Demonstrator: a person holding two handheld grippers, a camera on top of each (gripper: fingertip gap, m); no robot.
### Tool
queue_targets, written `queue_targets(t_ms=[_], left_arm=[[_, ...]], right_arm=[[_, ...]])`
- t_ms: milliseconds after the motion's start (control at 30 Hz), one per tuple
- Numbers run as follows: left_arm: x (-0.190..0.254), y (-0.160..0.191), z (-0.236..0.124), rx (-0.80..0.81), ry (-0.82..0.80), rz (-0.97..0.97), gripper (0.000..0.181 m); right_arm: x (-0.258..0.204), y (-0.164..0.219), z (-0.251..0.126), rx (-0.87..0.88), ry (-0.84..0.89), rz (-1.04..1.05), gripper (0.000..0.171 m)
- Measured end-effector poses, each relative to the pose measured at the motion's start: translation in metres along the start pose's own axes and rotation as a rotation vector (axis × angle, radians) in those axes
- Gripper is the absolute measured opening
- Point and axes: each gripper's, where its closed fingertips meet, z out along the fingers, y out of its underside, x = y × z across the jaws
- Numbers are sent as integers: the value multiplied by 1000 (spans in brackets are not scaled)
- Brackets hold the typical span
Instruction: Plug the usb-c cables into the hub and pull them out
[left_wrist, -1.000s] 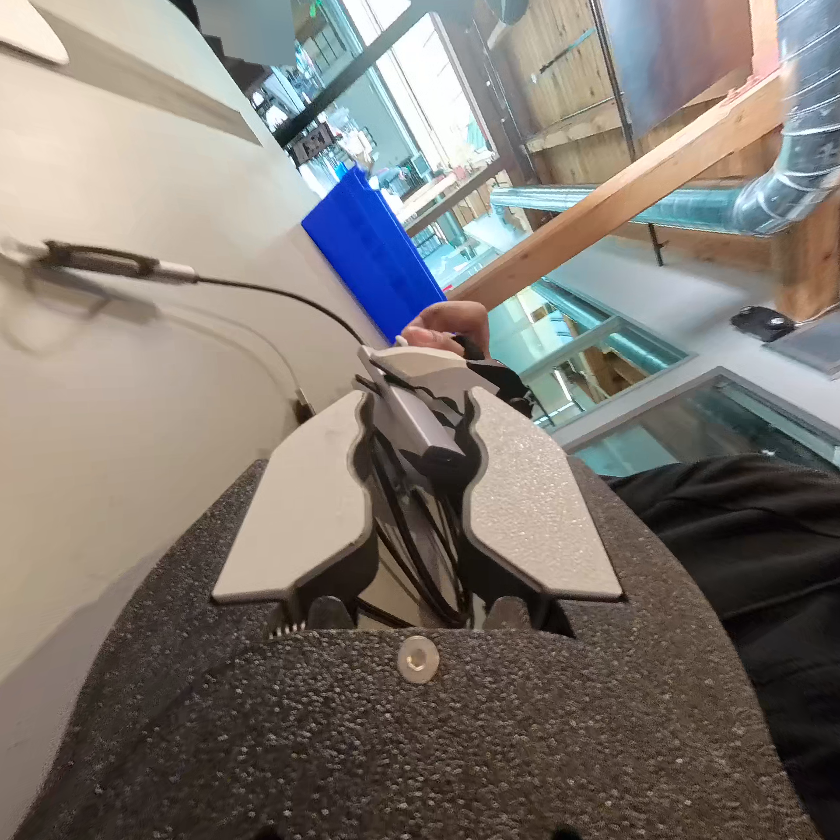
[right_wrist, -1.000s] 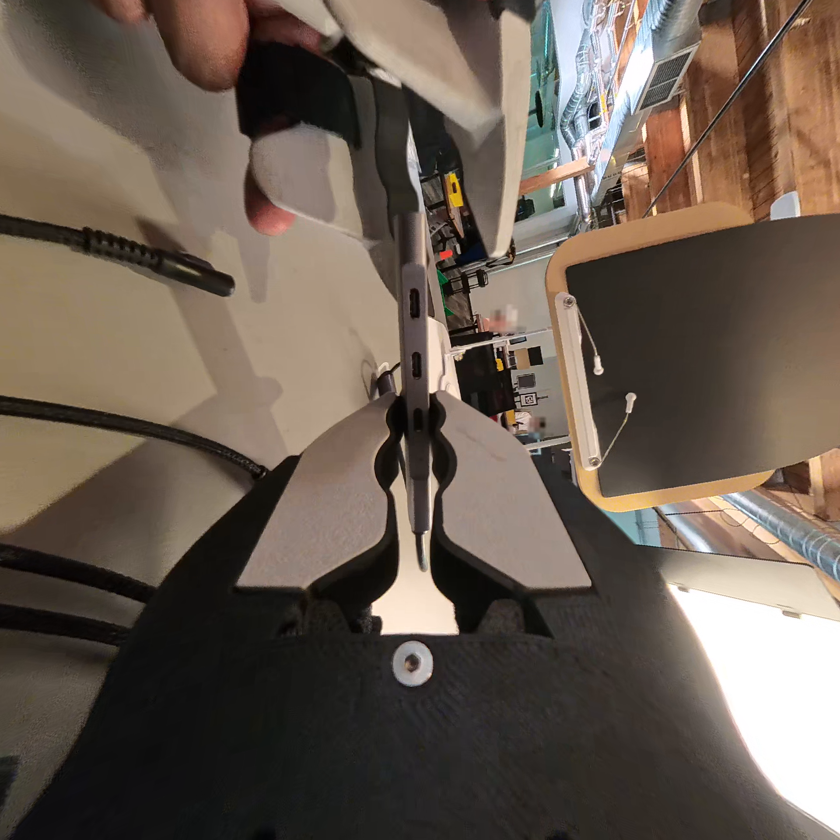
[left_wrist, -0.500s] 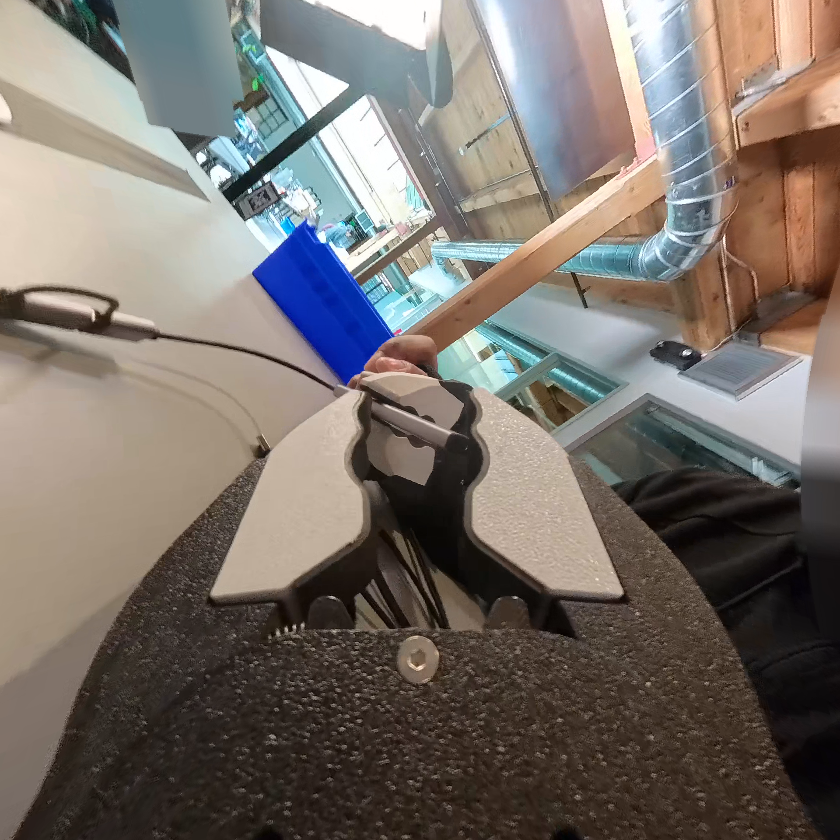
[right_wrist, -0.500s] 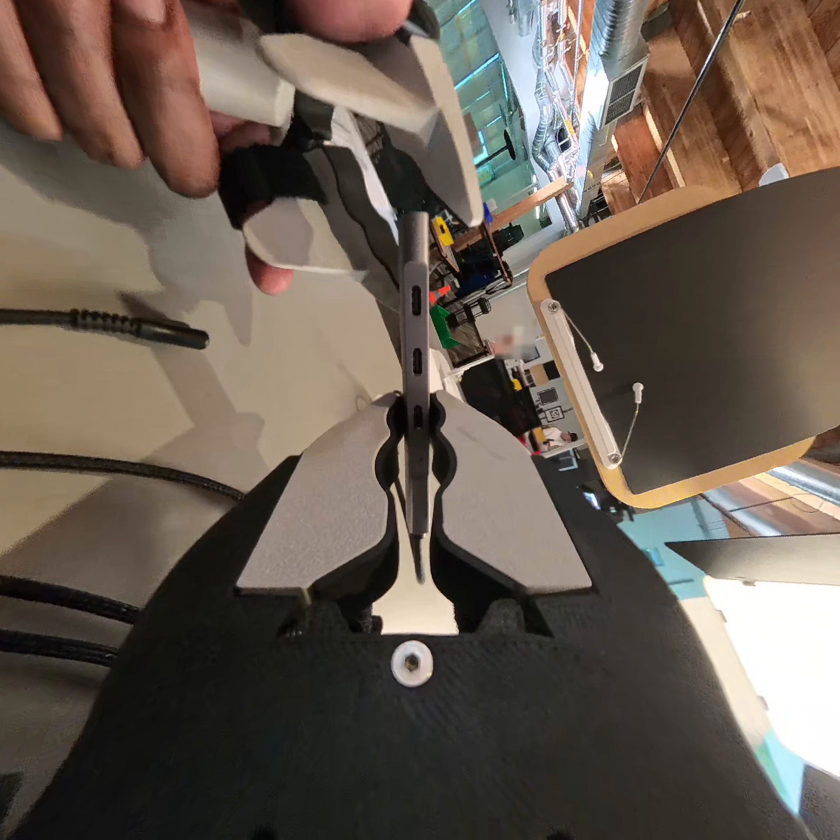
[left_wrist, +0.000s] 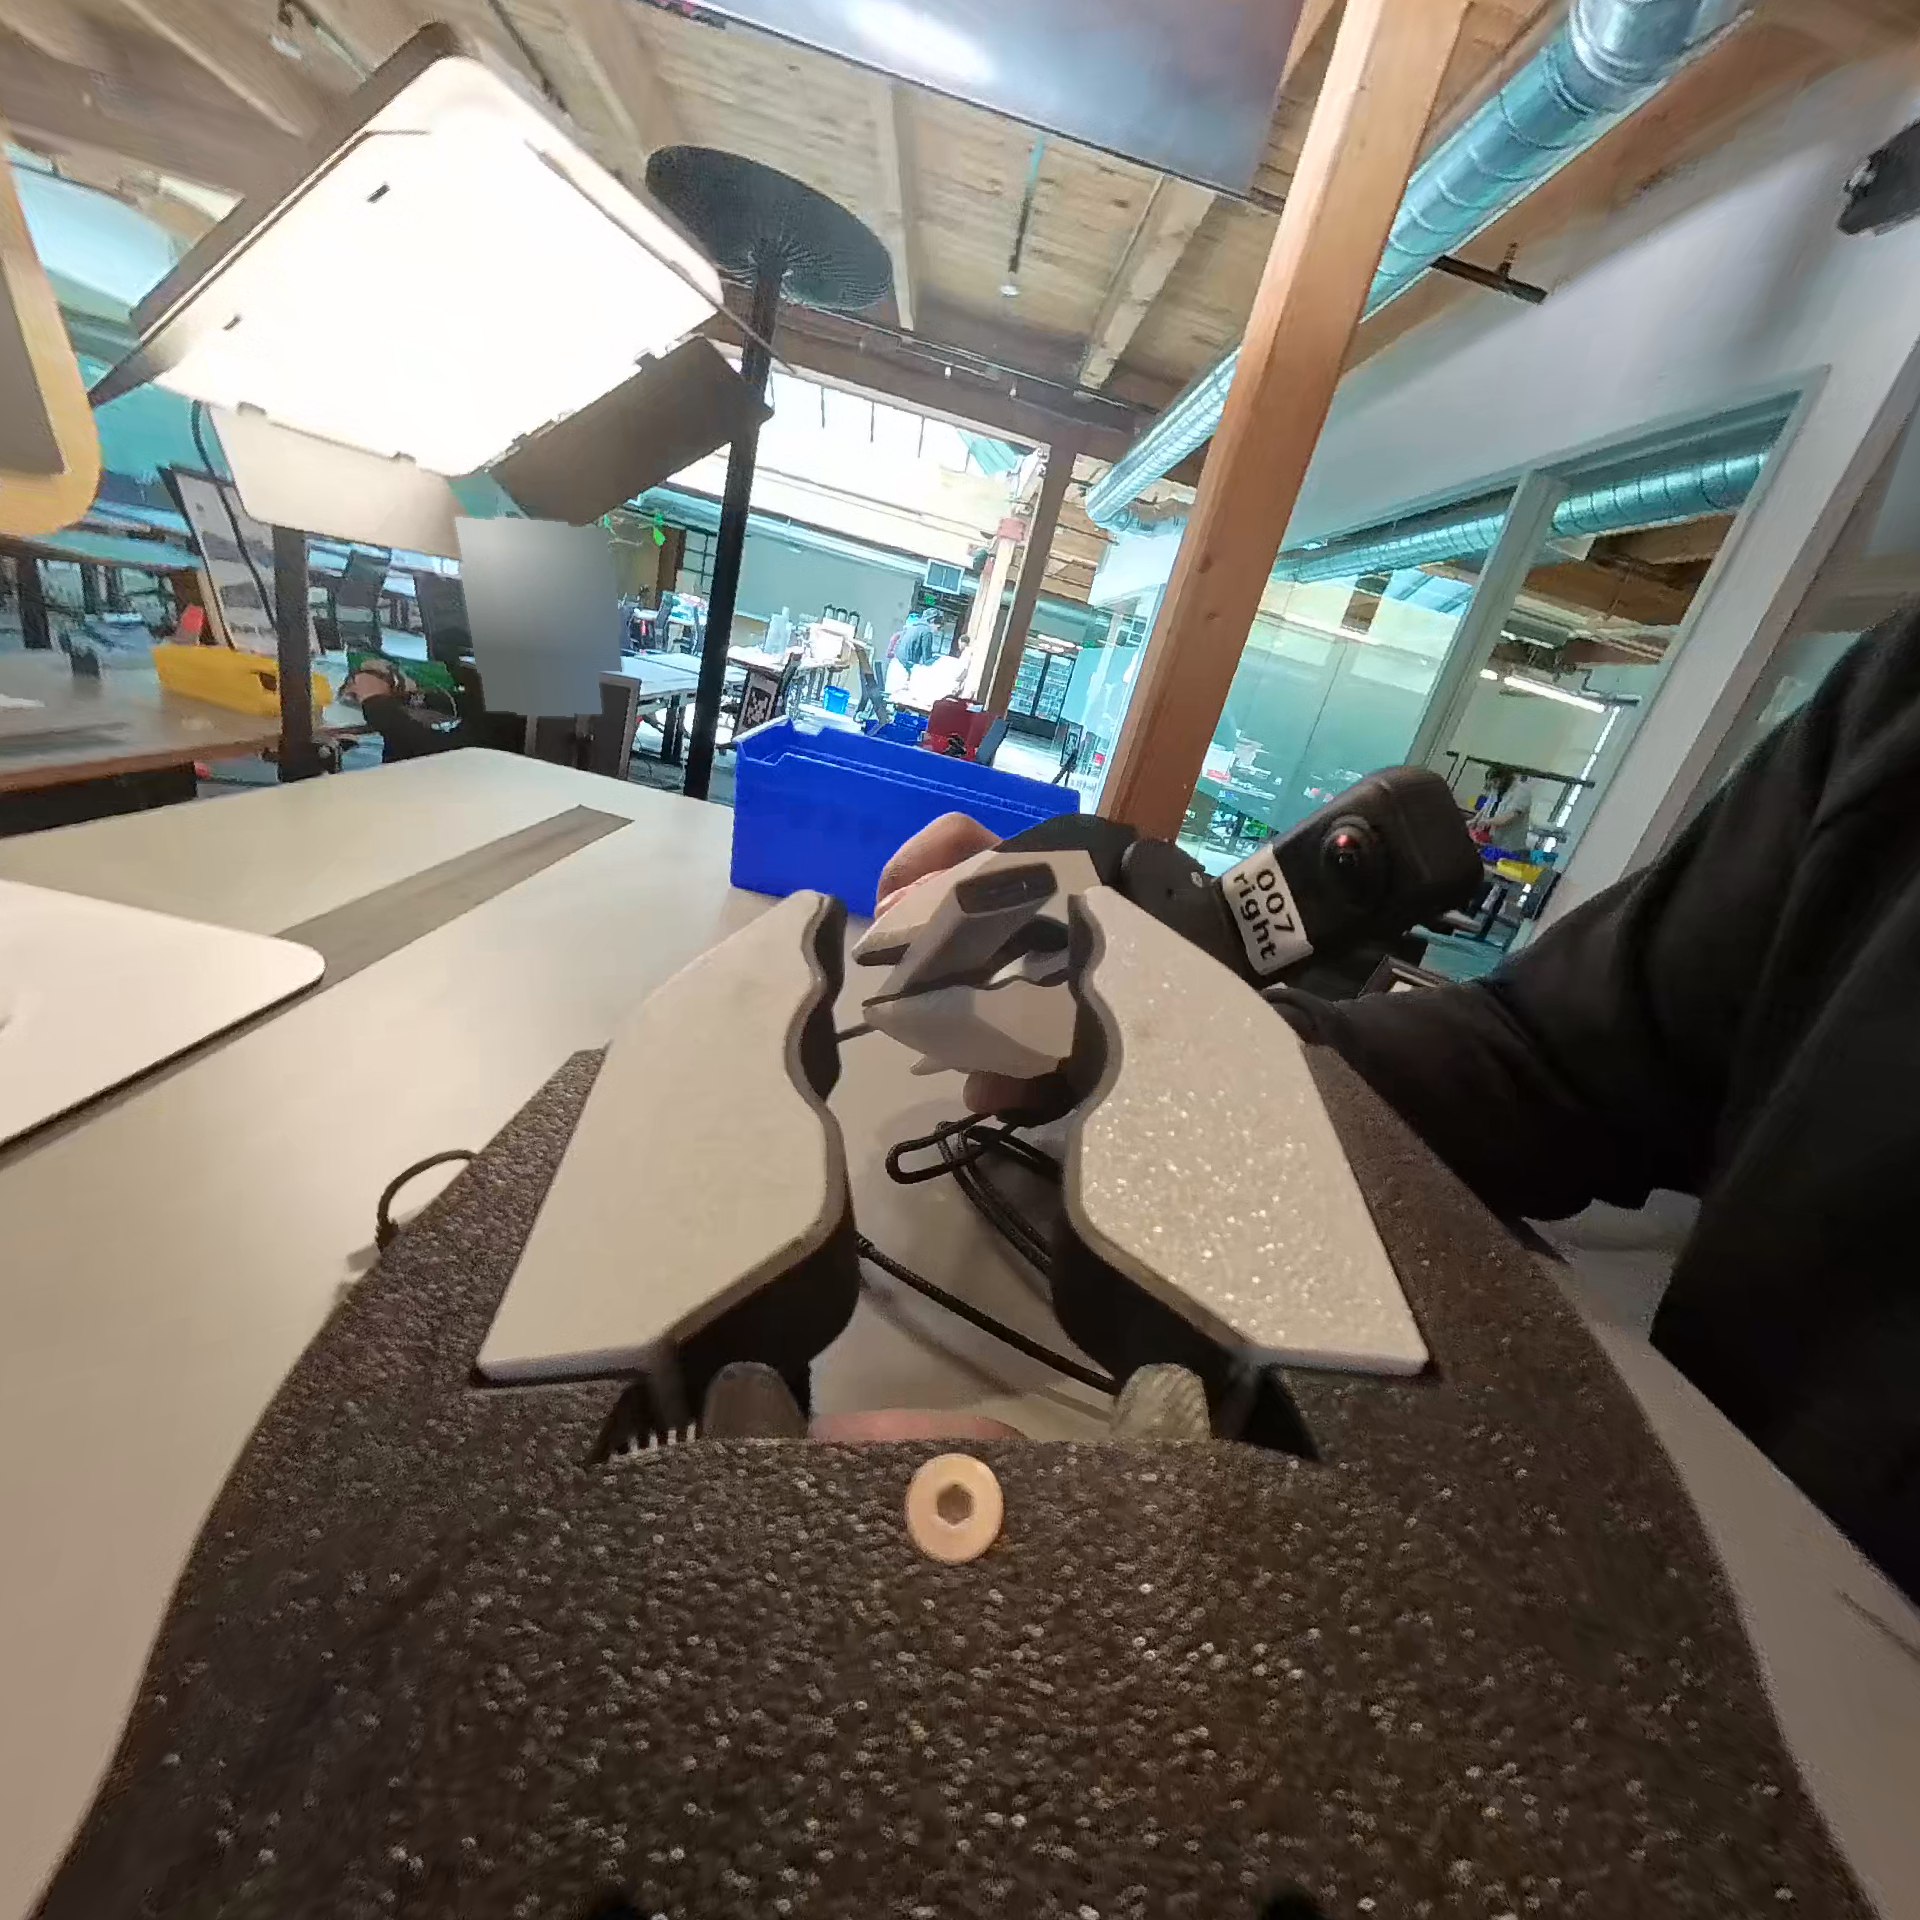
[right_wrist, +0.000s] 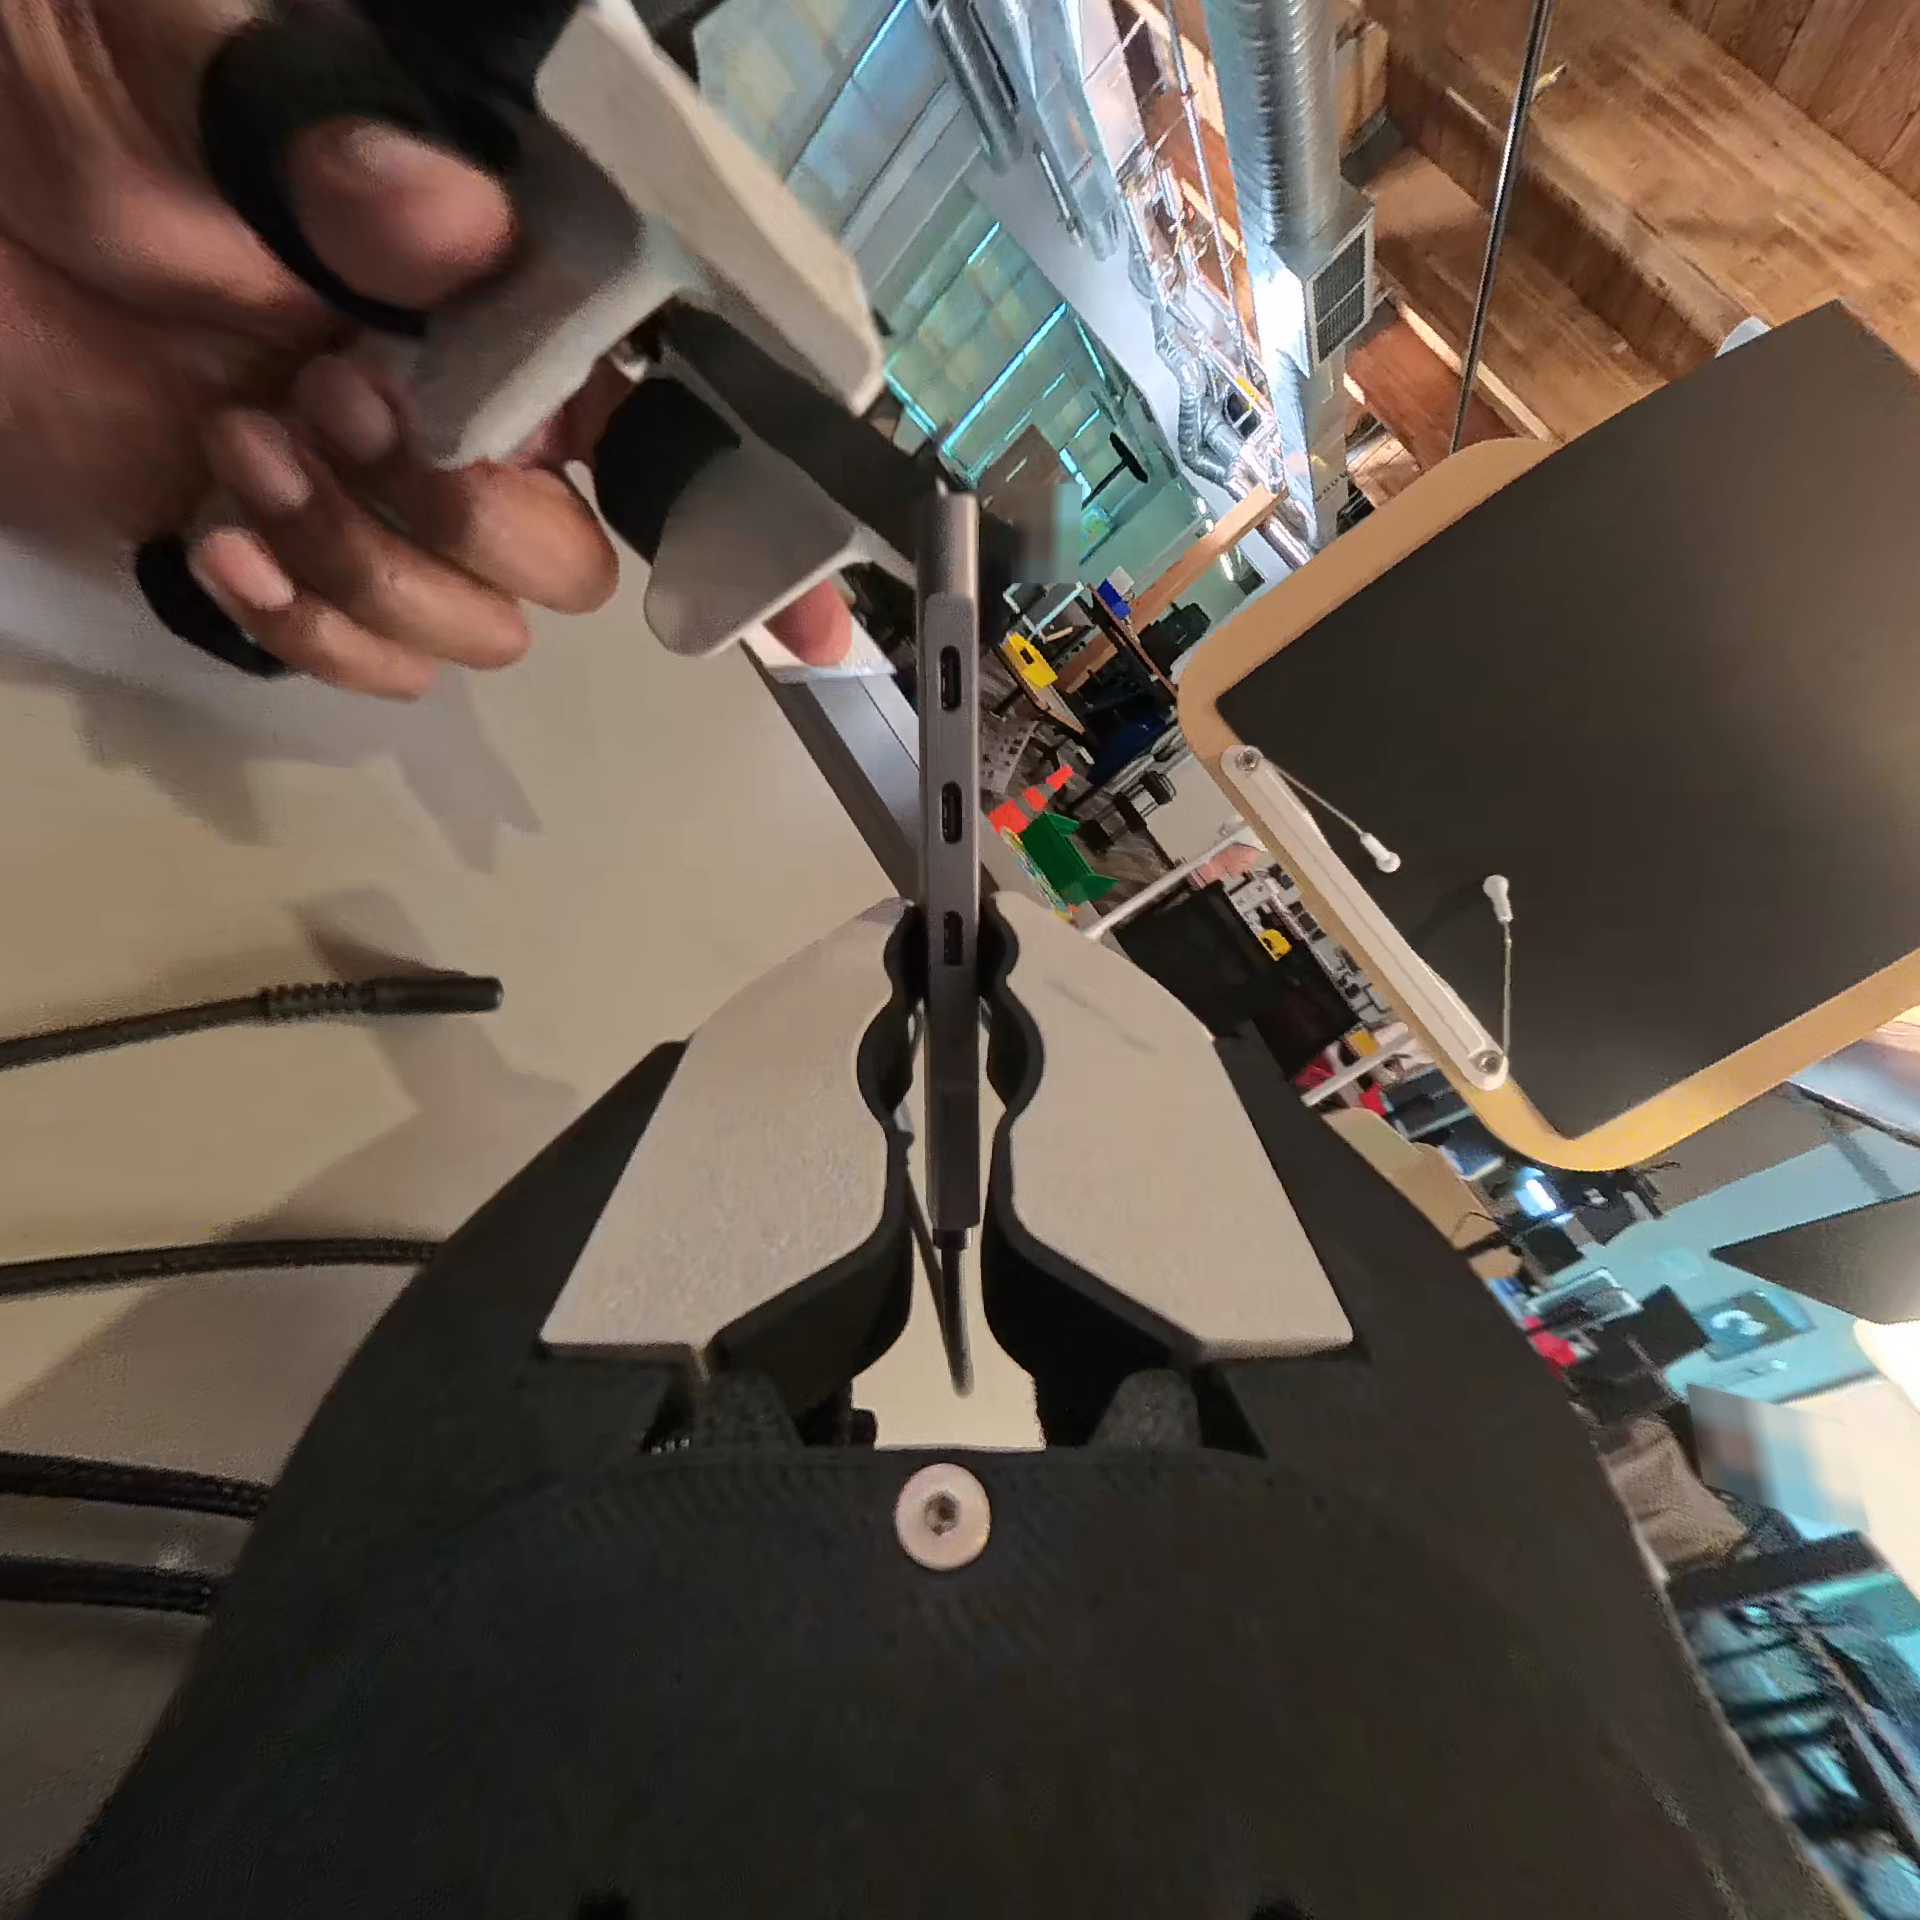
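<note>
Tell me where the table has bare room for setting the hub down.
Bare table lies between the white board and the left claw. Behind that claw's fingers the black cables crowd it; the blue bin borders the back.

Bright overhead light panel (left_wrist: 416, 260) glare, fisheye-bent edges, motion-blurred hand (right_wrist: 312, 416).

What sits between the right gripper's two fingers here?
In the right wrist view, the right gripper is shut on the grey USB-C hub, held edge-on; three empty ports face the camera, and its cable trails back between the fingers.
</note>
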Motion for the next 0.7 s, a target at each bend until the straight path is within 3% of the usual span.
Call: queue_targets(t_ms=[267,467,700], left_arm=[[16,25,15,-143,25,222,41],[26,24,21,-111,50,324,20],[25,24,23,-114,20,401,19]], right_arm=[[-12,-22,-4,121,-101,117,10],[-23,-29,-5,159,-169,157,9],[-24,-27,-4,155,-179,174,10]])
